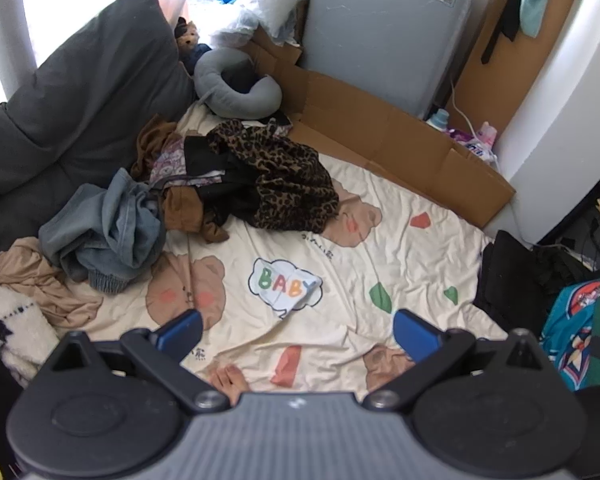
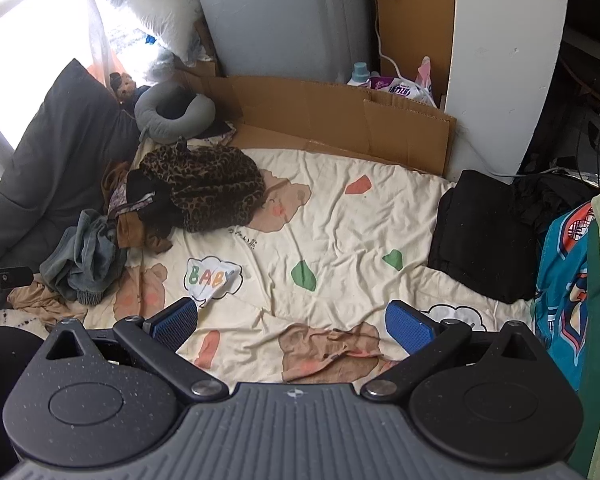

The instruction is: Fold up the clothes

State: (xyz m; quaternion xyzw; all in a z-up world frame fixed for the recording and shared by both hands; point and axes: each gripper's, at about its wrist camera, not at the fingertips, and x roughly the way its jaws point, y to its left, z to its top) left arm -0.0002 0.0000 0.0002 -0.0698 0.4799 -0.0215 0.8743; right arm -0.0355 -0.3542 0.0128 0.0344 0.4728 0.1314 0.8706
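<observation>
Left wrist view: the left claw [image 1: 298, 334] hangs wide open, empty, above the cream cartoon-print bedsheet [image 1: 340, 240]. The right claw [image 2: 292, 322] gapes empty too, well apart from the crumpled leopard-print garment [image 2: 216, 184].

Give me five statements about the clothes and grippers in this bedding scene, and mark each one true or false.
1. The left gripper is open and holds nothing. True.
2. The right gripper is shut on a garment. False: it is open, with only the printed sheet beyond it.
3. The leopard-print garment lies on the heap of clothes near the grey neck pillow. True.
4. The heap of unfolded clothes is on the right side of the sheet. False: it is on the left, by the dark cushion; a black folded garment lies on the right.
5. The blue denim garment is neatly folded. False: it is crumpled.
</observation>
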